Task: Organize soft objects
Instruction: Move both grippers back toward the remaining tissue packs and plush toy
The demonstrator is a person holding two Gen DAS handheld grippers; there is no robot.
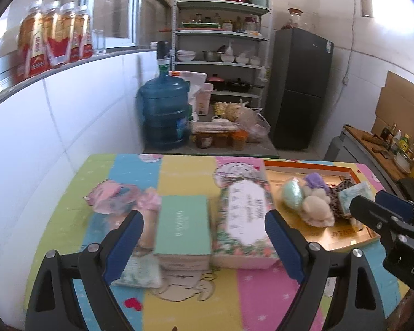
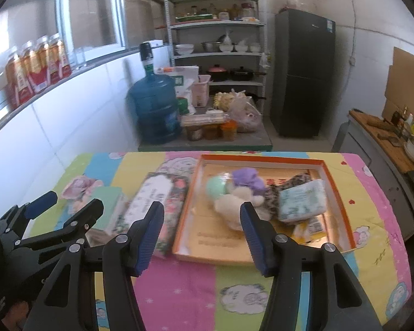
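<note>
An orange-rimmed shallow box (image 2: 262,158) on the table's right holds a green puff (image 2: 216,187), a purple plush (image 2: 246,178), a cream plush (image 2: 230,207), a leopard-print cloth (image 2: 296,180) and a soft tissue pack (image 2: 302,200). Left of it lie a floral tissue pack (image 1: 244,218), a mint box (image 1: 182,224), a pink frilly soft item (image 1: 115,197) and a small floral packet (image 1: 140,273). My left gripper (image 1: 205,245) hovers open over the mint box and floral pack. My right gripper (image 2: 201,237) hovers open before the box's near edge, with nothing between its fingers.
The table wears a striped cartoon cloth (image 1: 184,303) and stands against a white tiled wall on the left. Beyond its far edge are a blue water jug (image 1: 164,113), a shelf rack (image 1: 220,44) and a dark fridge (image 1: 300,88). A counter (image 2: 386,138) stands at right.
</note>
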